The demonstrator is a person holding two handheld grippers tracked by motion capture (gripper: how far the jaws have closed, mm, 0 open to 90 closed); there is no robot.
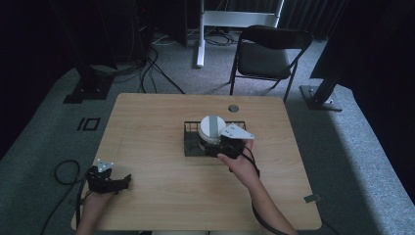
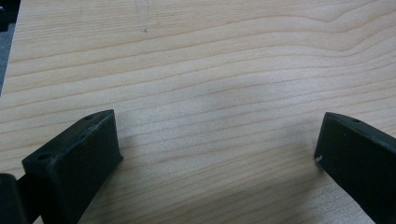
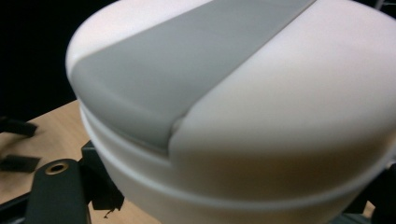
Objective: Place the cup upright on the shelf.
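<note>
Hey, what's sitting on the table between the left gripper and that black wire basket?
Nothing: in the high view the stretch of table between the left gripper and the black wire basket is bare wood.

High view dim, surroundings toward 9 and 3 o'clock lost in black | table (image 1: 147, 147) evenly lit, shadows soft | white container (image 3: 261, 116) blurred at close range, faint sheen toward 12 o'clock

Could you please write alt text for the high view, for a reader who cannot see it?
A person's right hand-held gripper is at a white round container with a grey stripe in a black wire basket mid-table. The left hand-held gripper rests apart near the wooden table's left front edge. A black folding chair stands beyond.
</note>
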